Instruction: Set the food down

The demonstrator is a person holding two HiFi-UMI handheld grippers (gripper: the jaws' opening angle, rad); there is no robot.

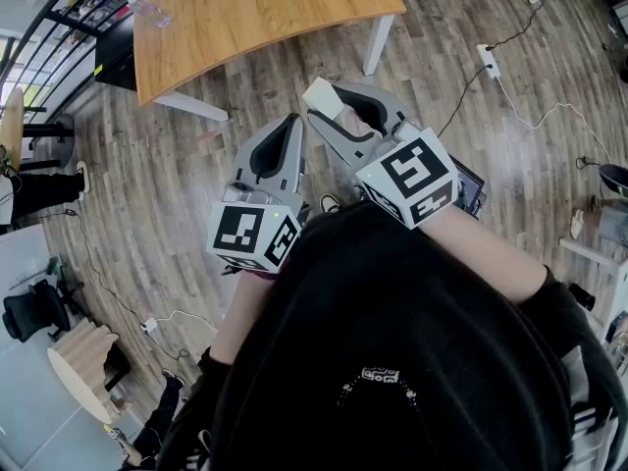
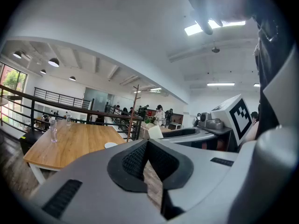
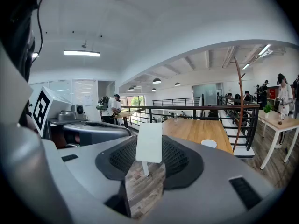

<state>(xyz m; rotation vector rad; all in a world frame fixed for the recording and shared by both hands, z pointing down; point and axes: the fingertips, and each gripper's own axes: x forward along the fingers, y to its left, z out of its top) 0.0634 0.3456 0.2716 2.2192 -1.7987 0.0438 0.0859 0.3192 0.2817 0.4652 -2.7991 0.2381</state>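
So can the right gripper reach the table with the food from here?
Probably not yet: the table lies across open floor from the right gripper holding the food. Nothing blocks the way.

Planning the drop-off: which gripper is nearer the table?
Right. The right gripper, shut on the food, reaches closer to the table's near edge; the left gripper sits slightly farther back, beside it.

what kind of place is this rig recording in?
Probably an open-plan office, maybe on a mezzanine: a long wooden table, a black metal railing with people among desks past it, and an office chair on the wood-plank floor.
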